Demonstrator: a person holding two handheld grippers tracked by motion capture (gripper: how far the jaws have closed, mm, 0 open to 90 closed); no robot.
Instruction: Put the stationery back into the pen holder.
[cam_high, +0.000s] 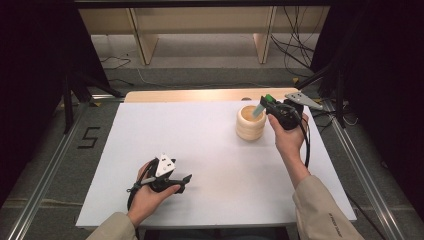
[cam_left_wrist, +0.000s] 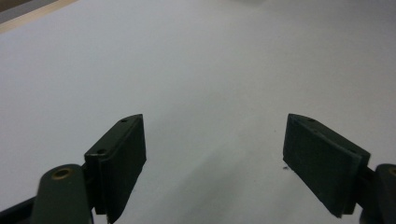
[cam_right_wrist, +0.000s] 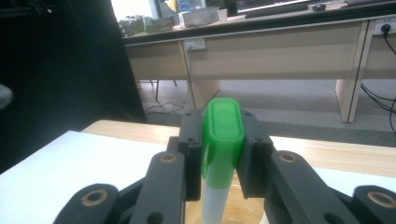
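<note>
right gripper (cam_high: 270, 105) clamped on green-capped marker (cam_right_wrist: 222, 135), cap up between pads | marker's long axis tilts down into wooden cup (cam_high: 250, 122) just below fingers | left gripper (cam_left_wrist: 215, 163) spread wide, nothing held, well apart on table (cam_high: 210, 150)

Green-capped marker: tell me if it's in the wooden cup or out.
Partly in. The right gripper clamps the marker by its green cap, tilted, its lower end inside the wooden cup.
</note>
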